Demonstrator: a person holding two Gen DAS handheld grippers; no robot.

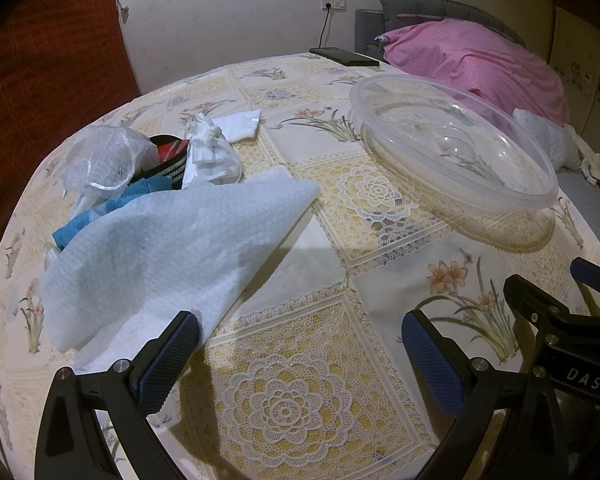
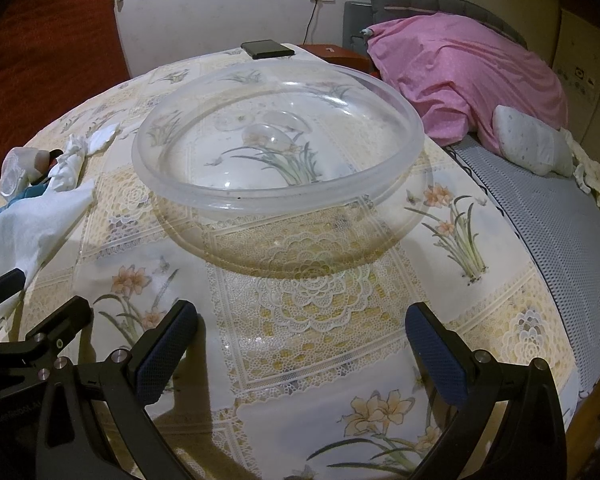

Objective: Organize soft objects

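Lace-patterned plastic sheeting with printed flowers is covering the counter (image 1: 300, 360), and both pairs of tongs are hanging just above it with nothing between their blue pads. The left tongs (image 1: 300, 344) are standing spread wide, their left finger (image 1: 168, 356) lying right at the near edge of a pale blue cloth (image 1: 172, 248); whether it is touching the cloth cannot be told. The right tongs (image 2: 302, 340) are likewise gaping, pointing at a clear plastic bowl (image 2: 204, 192) that is sitting empty in the middle of the counter.

Behind the pale blue cloth a heap of soft things is lying at the counter's left side: a knotted white cloth (image 1: 210, 152), a folded white cloth (image 1: 238, 124) beyond it, a piece of white foam netting (image 1: 100, 156), a bright blue cloth (image 1: 76, 228) and a dark striped band (image 1: 168, 176) peeking out between them. A black phone (image 1: 344, 56) is resting at the far edge, with a cable running up to a wall socket (image 1: 334, 4). To the right a pink pillow (image 2: 460, 72) is lying on a bed (image 2: 548, 216).
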